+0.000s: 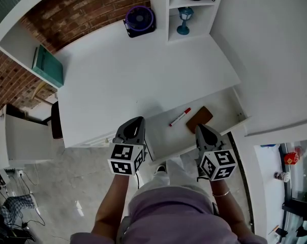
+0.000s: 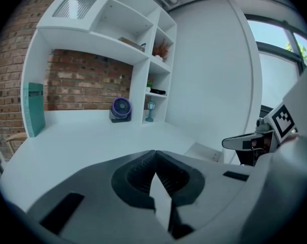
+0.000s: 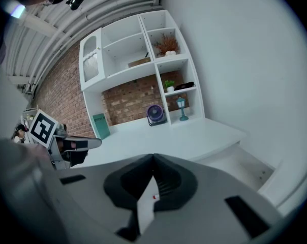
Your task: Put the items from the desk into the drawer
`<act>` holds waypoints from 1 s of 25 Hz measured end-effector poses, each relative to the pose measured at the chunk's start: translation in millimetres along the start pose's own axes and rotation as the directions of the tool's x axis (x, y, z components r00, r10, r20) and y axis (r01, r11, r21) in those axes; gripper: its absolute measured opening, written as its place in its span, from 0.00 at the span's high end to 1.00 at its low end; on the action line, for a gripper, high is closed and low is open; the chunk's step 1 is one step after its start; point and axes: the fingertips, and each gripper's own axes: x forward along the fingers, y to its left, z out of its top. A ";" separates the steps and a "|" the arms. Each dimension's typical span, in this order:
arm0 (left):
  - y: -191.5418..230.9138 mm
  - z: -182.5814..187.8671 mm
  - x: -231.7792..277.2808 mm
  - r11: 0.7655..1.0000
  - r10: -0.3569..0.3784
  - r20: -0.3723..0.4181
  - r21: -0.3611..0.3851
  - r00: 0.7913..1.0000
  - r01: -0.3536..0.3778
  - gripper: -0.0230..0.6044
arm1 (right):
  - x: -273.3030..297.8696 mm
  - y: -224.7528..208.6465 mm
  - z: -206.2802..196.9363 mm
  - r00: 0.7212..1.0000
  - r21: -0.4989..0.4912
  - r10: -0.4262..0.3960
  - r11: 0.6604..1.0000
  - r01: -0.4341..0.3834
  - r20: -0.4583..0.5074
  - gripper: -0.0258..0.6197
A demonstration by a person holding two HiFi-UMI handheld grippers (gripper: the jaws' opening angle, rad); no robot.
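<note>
Plainly, the task's things lie in the open drawer [image 1: 229,105], which stands pulled out from the white bench [image 1: 143,70] at about 4 o'clock in the head view. One is a slim marker [image 1: 180,117], white along the barrel with red on it, lying on a slant from 7 to 1 o'clock on the drawer's white floor. The other is a flat brown rectangular piece [image 1: 200,119], dark and plain, just beside the marker at its 3 o'clock and not touching it. What the brown piece is cannot be made out. The right tool [image 1: 198,126] hangs at 6 o'clock of the brown piece, near the drawer's front edge. In its own view its jaws are pressed together at the tips with nothing between them. The left tool [image 1: 140,119] is at 8 o'clock of the marker, over the near edge of the bench, well clear of both things. Its jaws too meet at the tips and hold nothing. At the back of the bench, at 12 o'clock, stands a purple fan [image 1: 139,20], with a small blue lamp [image 1: 184,19] in the shelf at its 3 o'clock. A teal folder [image 1: 48,65] leans at 10 o'clock.
</note>
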 end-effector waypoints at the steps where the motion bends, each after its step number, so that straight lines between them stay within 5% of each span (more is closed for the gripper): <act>1: 1.0 0.9 -2.4 1.000 0.003 0.005 -0.003 1.000 -0.003 0.96 | -0.2 1.2 0.6 1.000 -0.001 0.003 1.000 -0.003 0.002 0.96; 25: 11.8 2.3 -29.4 0.999 0.052 0.044 -0.012 0.998 -0.051 0.96 | -15.2 4.7 7.0 1.000 -0.037 0.007 0.999 -0.006 0.028 0.96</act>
